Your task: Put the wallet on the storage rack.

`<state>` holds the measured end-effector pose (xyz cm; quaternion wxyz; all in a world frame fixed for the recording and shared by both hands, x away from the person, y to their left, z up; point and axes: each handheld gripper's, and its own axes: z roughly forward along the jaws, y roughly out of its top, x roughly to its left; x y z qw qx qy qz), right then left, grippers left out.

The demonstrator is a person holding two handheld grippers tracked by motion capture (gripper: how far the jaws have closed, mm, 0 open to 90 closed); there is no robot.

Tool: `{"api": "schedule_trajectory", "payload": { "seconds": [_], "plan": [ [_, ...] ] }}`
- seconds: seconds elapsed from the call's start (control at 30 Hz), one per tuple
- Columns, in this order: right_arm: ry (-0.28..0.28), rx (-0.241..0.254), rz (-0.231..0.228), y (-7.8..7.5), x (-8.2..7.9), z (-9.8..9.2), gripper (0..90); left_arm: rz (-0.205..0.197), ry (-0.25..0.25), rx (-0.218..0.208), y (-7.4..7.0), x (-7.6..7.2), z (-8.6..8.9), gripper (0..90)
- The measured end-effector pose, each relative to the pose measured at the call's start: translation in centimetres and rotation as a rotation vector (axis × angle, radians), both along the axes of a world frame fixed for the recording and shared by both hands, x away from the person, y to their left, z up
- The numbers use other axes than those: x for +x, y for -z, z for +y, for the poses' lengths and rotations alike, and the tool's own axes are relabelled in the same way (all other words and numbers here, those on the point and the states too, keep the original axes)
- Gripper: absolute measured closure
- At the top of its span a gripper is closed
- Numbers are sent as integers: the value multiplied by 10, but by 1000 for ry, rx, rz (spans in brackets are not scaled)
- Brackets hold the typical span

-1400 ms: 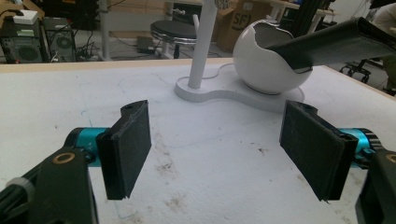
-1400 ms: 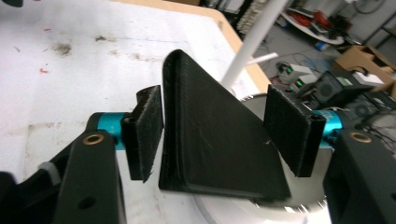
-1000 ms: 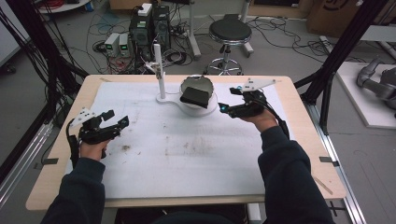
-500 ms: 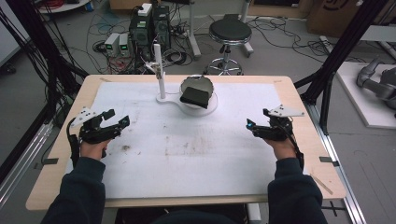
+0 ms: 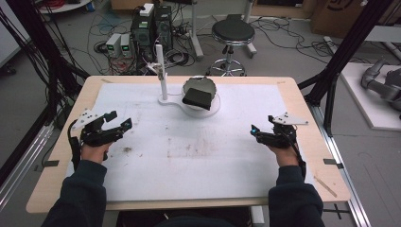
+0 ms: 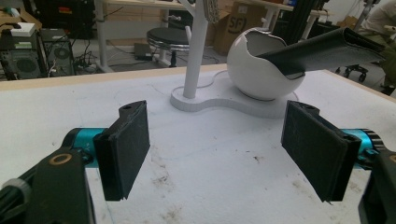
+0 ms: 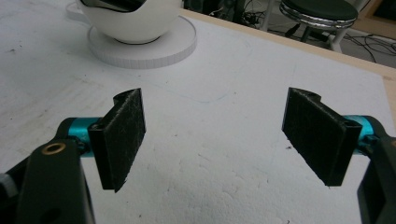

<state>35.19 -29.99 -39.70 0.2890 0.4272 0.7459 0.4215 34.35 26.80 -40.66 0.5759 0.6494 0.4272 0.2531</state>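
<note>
Bowl (image 5: 201,97), white and round, sits on its white base near the far edge of the surface (image 5: 198,156), a flat black pouch (image 5: 197,98) leaning out of it beside a white post (image 5: 161,71); a stool (image 5: 231,33) and computers (image 5: 151,26) stand on the floor beyond. Left tongs (image 5: 119,126) near the left edge and right tongs (image 5: 255,133) near the right edge are both released, empty. Seen from the left tongs' camera, the pouch juts past the bowl's chipped-looking rim.
</note>
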Motion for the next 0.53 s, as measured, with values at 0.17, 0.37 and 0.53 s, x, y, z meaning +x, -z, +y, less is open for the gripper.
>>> {"api": "schedule_trajectory", "payload": {
  "seconds": [0.17, 0.37, 0.53],
  "plan": [
    [8, -8, -4, 0, 0, 0, 217, 4, 4, -3, 1, 0, 0, 236],
    [13, -20, -4, 1, 1, -1, 217, 6, -4, -9, 1, 1, 1, 235],
    [7, -21, -3, 2, 2, -2, 217, 11, -4, -5, 2, 2, 1, 236]
  ]
}}
